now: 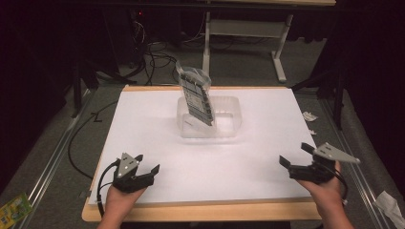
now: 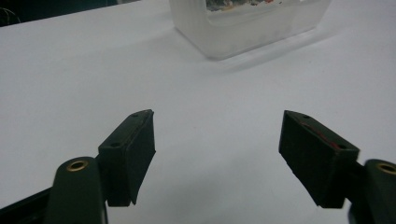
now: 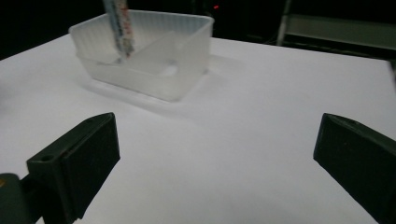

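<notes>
Both the left gripper [image 1: 149, 163] and the right gripper [image 1: 294, 154] have jaws apart, empty; the bagged circuit board [image 1: 196, 97] in the translucent tub [image 1: 230, 104] is cut off in both gripper views.

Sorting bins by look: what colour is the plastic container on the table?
Translucent frosted white rectangular plastic container; clearest in the right gripper view.

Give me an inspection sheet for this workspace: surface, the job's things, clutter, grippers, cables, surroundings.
Surface: white sheet on a wooden table, bare near the hands.
Job's things: clear plastic tub at mid-table; a bagged flat pack stands tilted in it, leaning on the rim.
Clutter: paper scraps and a green packet off the table.
Grippers: left gripper and right gripper both open, holding nothing, at the near corners.
Cables: black cable trailing at the table's left; a tangle on the floor behind.
Surroundings: dark room, white table frame behind.
</notes>
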Motion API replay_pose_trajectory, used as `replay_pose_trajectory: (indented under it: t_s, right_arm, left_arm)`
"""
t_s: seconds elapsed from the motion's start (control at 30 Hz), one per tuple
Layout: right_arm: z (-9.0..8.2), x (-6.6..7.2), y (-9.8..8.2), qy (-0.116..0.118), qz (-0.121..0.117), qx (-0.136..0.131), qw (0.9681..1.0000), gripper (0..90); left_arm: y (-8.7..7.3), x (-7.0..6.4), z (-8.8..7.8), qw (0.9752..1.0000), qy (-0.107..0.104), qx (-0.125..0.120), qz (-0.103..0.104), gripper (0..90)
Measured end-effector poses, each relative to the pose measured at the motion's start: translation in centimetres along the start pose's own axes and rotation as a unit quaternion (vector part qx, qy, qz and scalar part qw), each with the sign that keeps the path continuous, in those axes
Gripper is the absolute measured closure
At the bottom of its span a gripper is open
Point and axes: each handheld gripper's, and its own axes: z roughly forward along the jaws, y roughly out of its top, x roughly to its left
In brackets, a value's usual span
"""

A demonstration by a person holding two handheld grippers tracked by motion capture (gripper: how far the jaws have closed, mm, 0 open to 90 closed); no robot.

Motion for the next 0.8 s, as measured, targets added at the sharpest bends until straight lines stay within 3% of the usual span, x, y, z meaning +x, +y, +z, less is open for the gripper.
replay_pose_trajectory:
  t_s: [0.07,0.13,0.2,0.27,0.37,0.47,0.8]
  right_arm:
    - [-1.0,-0.6,-1.9,-0.014,0.018,-0.007,0.9997,1.0]
    - [-0.6,-1.0,-3.4,-0.008,0.016,0.017,0.9997,1.1]
    - [0.7,-1.5,-4.6,0.001,0.035,0.048,0.9982,1.2]
    - [1.0,-1.4,-4.6,0.003,0.035,0.055,0.9979,1.0]
    - [1.4,-0.9,-4.5,0.006,0.019,0.055,0.9983,1.1]
    - [1.4,-0.7,-4.5,0.008,0.013,0.054,0.9984,1.1]
    - [1.2,-0.6,-4.7,0.002,0.021,0.052,0.9984,1.0]
  left_arm:
    - [-0.2,0.4,-0.5,0.9998,-0.003,-0.010,-0.015,24.4]
    - [0.0,0.8,-0.6,0.9992,-0.003,-0.023,-0.033,23.8]
    - [0.0,0.8,0.0,0.9990,0.001,-0.019,-0.040,24.0]
    - [0.0,0.7,0.2,0.9993,0.001,-0.014,-0.035,24.0]
    - [0.1,0.0,1.0,0.9999,-0.003,0.004,-0.010,23.6]
    - [0.2,-0.2,1.0,1.0000,-0.008,0.000,-0.004,23.3]
    - [0.3,-0.1,1.0,1.0000,-0.007,-0.002,-0.006,23.8]
